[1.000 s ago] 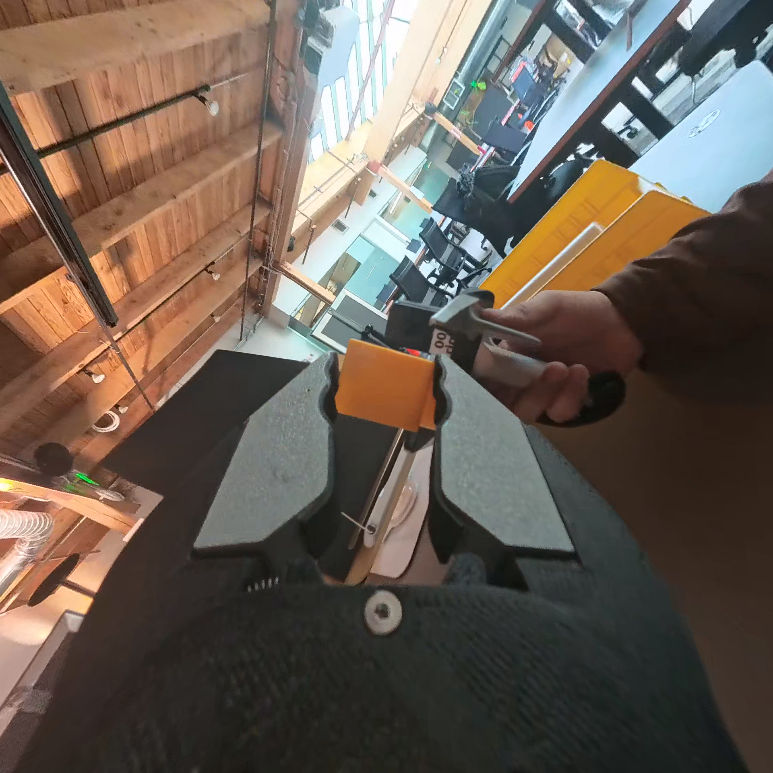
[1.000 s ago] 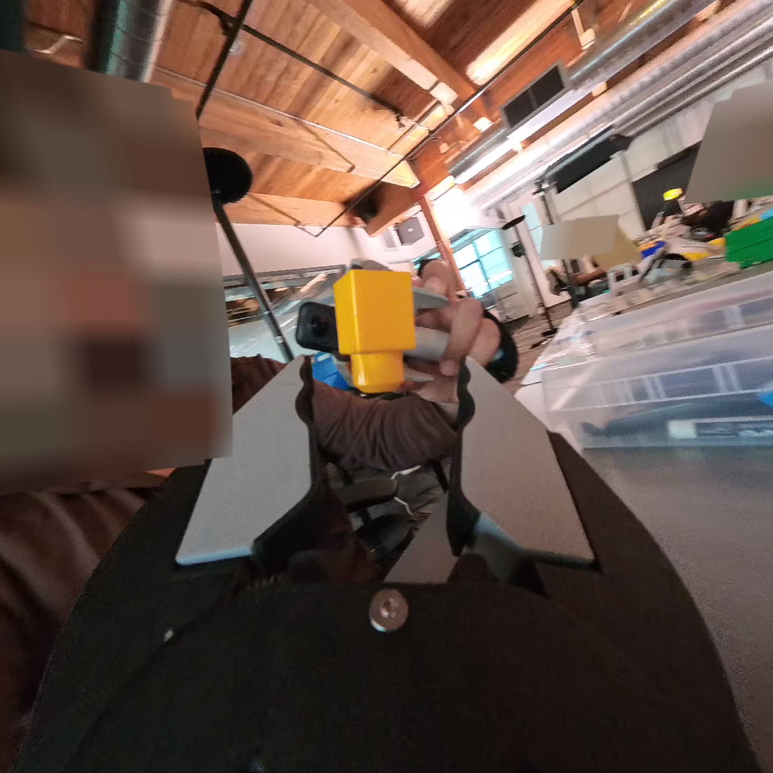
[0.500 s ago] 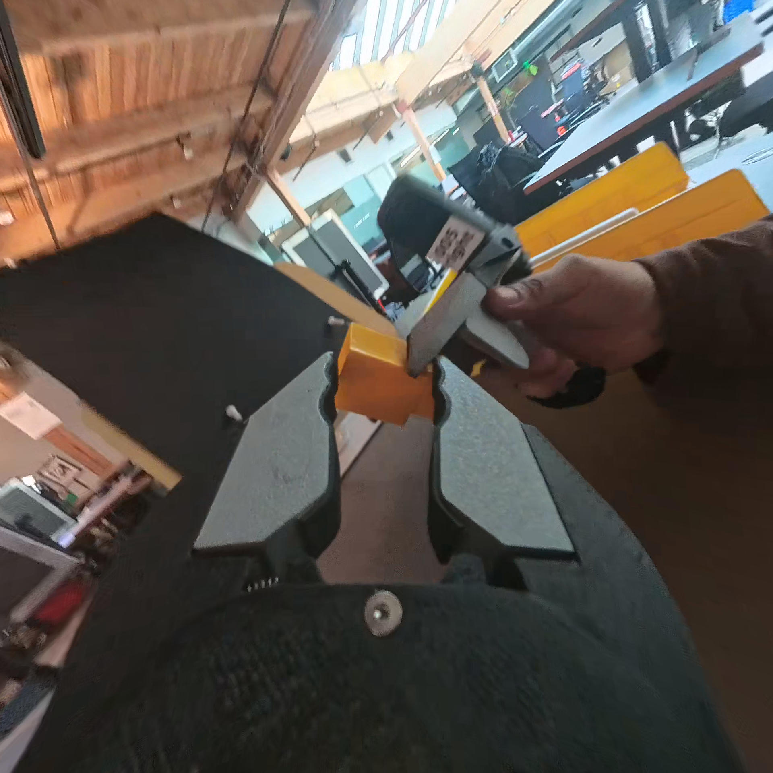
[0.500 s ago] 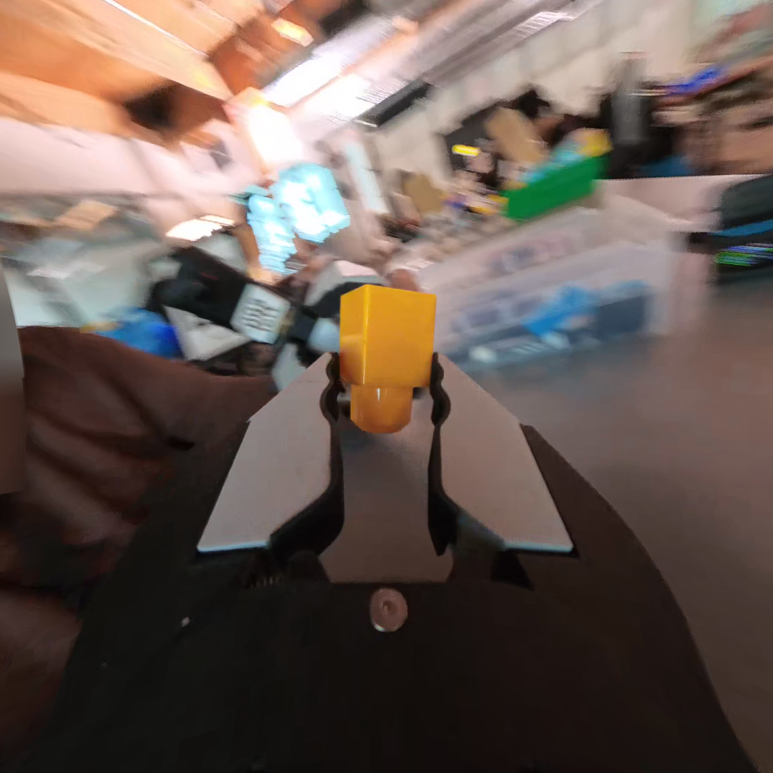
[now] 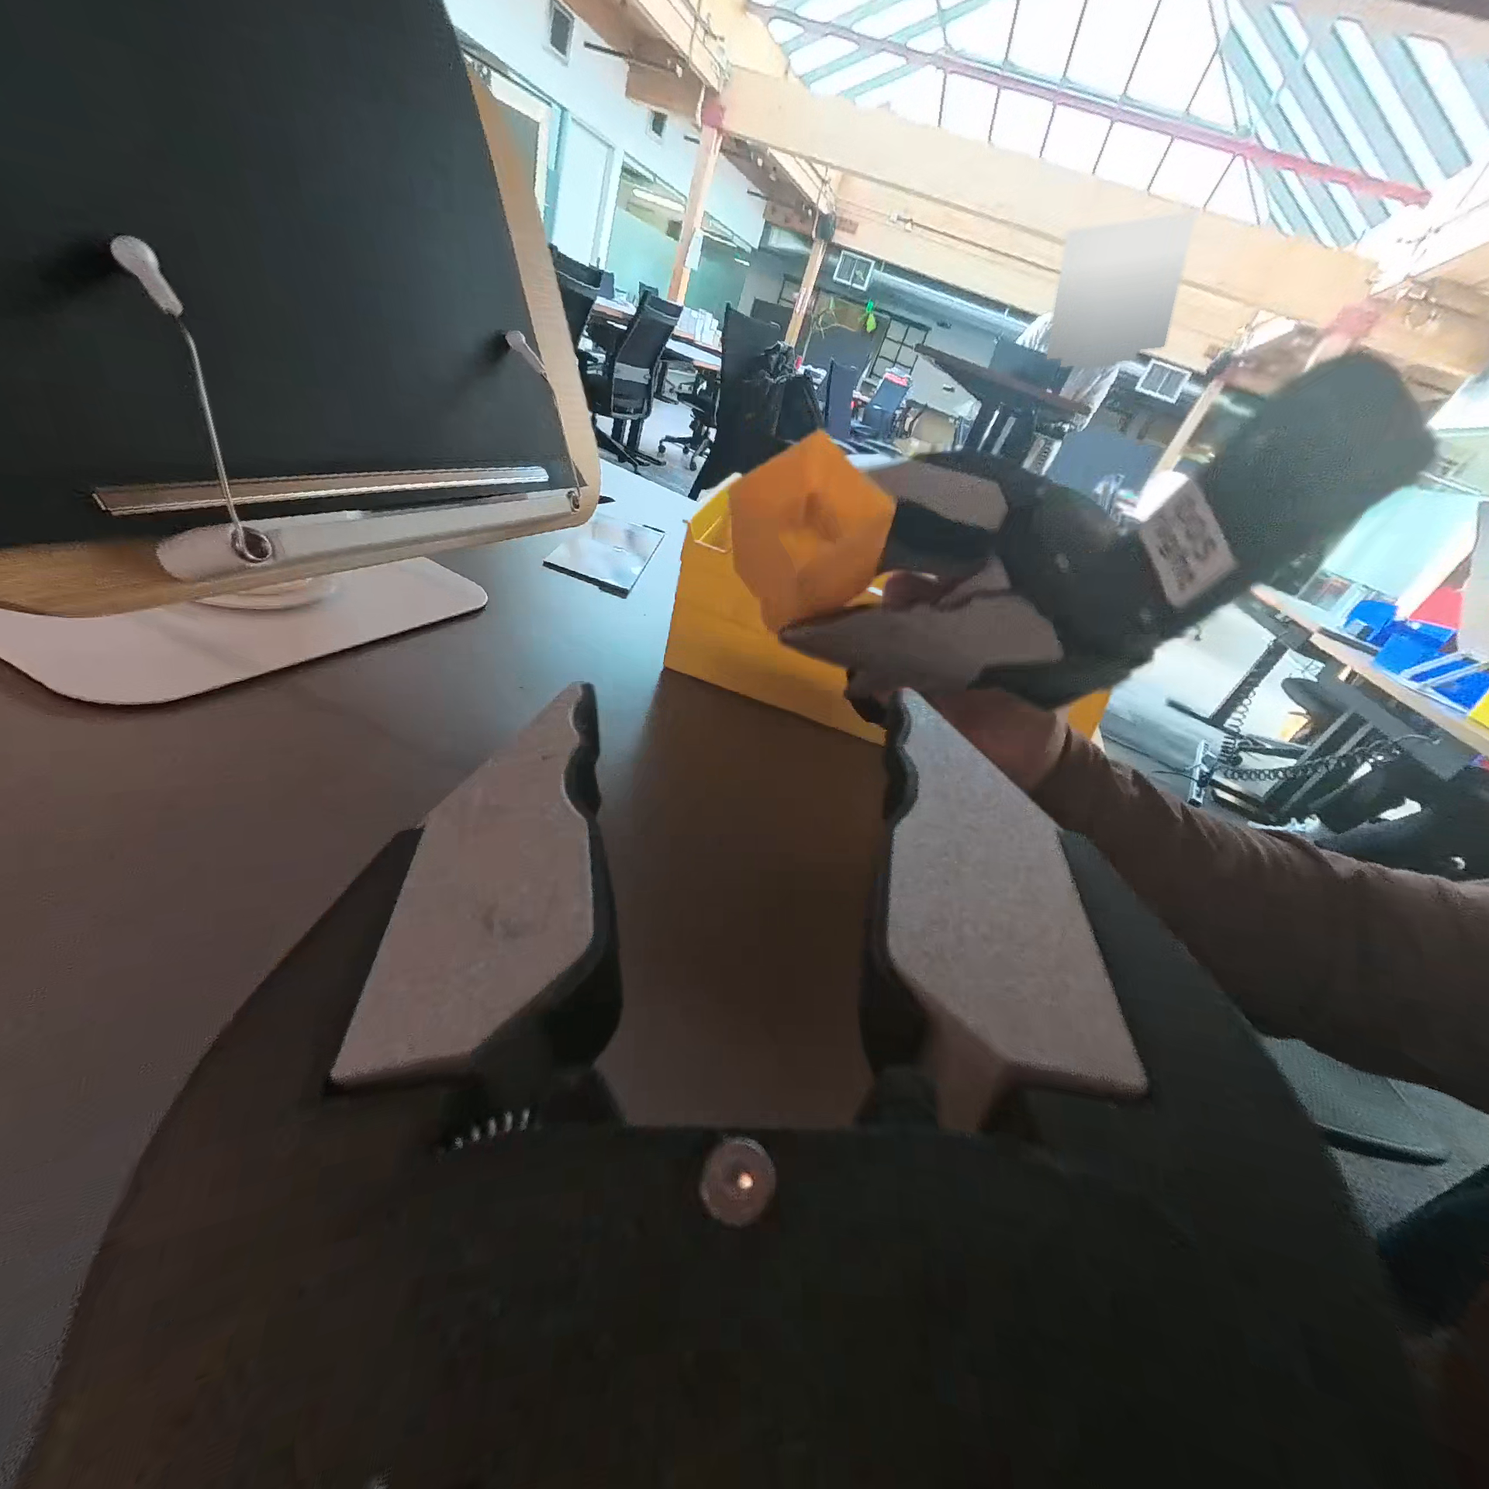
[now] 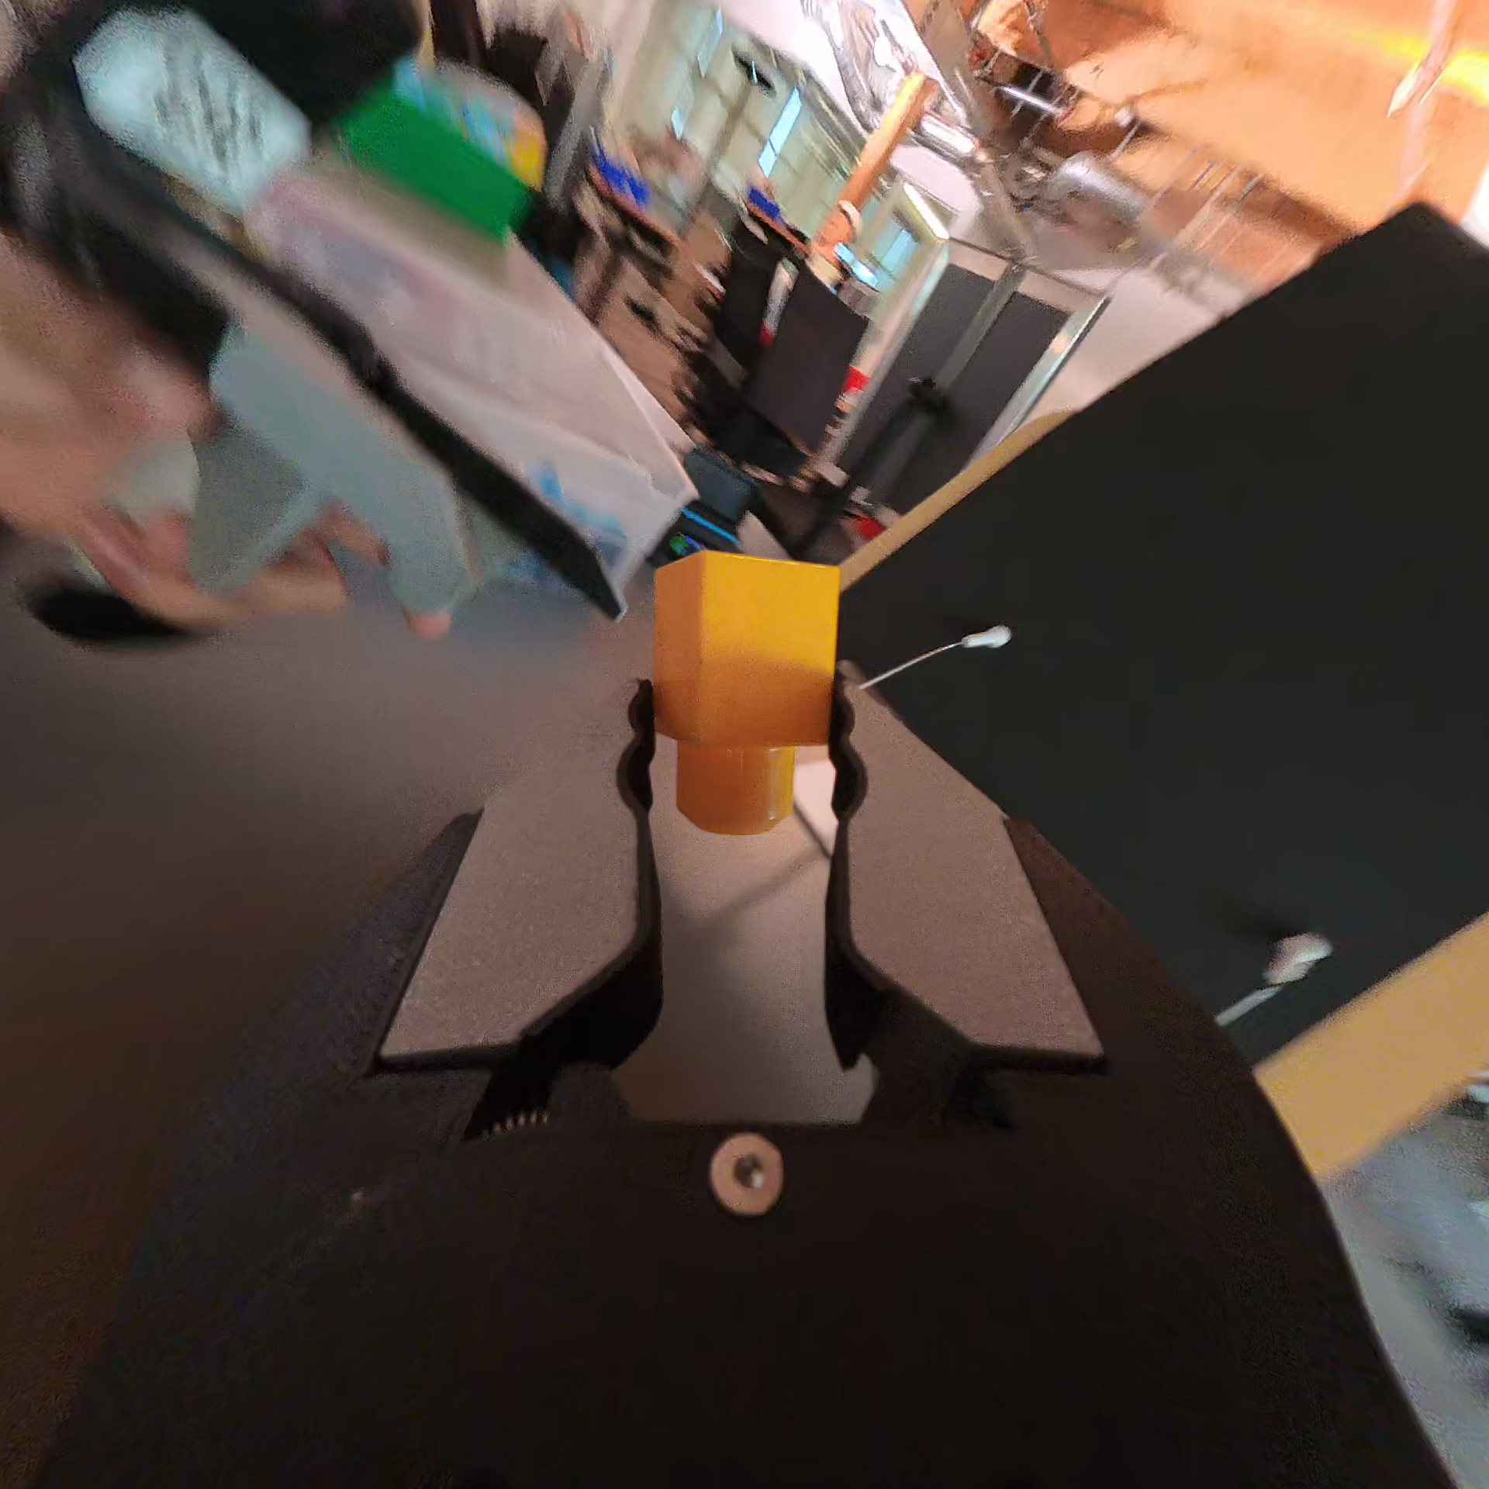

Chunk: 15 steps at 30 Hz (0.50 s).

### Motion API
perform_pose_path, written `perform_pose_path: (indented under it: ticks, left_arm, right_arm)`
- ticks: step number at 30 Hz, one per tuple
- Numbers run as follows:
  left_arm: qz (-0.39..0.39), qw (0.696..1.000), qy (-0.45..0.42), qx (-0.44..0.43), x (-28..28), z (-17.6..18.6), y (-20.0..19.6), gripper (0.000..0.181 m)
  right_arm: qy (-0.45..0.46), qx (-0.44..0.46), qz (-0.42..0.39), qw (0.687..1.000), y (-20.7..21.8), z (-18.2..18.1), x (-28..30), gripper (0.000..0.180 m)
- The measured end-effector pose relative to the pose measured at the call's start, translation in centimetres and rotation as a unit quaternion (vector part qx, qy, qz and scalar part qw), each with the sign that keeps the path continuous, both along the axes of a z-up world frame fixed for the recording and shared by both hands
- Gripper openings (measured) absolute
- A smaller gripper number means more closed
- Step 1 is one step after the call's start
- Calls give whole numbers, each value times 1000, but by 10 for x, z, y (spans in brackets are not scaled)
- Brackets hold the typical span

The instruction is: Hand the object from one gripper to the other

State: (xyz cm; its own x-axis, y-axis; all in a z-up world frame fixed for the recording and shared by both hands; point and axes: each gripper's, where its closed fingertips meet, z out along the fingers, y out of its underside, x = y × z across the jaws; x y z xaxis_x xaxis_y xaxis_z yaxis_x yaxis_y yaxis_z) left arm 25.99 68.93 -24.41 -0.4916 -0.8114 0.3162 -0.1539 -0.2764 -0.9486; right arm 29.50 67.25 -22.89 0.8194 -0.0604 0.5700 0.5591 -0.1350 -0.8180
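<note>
Left wrist view. Left tongs (image 5: 740,749): both grey fingers spread wide, nothing between them, held above the dark counter (image 5: 242,806). Right tongs (image 5: 838,600): seen farther off at upper right, closed on the orange block (image 5: 810,540), which sits tilted between their grey tips, clear of the counter. Hand (image 5: 1007,725) in a brown sleeve (image 5: 1257,910) grips the right tool from below (its black body carries a white printed label). Yellow bin (image 5: 725,636): on the counter directly behind the block. Book stand (image 5: 266,266): black board with pale wood edge, two wire page holders and a white base, standing at left on the counter. Open office with desks and chairs beyond.

Right wrist view. Right tongs (image 6: 740,709): fingers drawn in, pinching the orange block (image 6: 745,653) by the lower sides of its square part; a narrower round stub hangs down into the gap between the fingers. Book stand (image 6: 1209,564): black board to the right, just behind the block. Background at left heavily blurred (a hand and grey tool shape show there, detail not readable).
</note>
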Motion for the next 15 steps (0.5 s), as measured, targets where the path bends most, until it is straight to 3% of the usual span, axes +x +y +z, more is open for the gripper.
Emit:
perform_pose_path:
  ticks: [5, 9, 12, 15]
  left_arm:
    - [-8, 999, 7, -38, 3, -1, -5, 71]
    - [-21, 999, 13, -27, 3, -6, -10, 57]
    - [-20, 999, 15, 37, 4, -16, -10, 38]
    - [41, 990, -14, 132, 8, -17, 5, 35]
  right_arm:
    - [-138, -41, -24, 989, 14, -19, -22, 41]
    - [-230, -51, -50, 971, 22, -26, -33, 41]
    - [-242, -62, -60, 966, 25, -33, -33, 38]
    - [-178, -68, -43, 981, 23, -39, -26, 30]
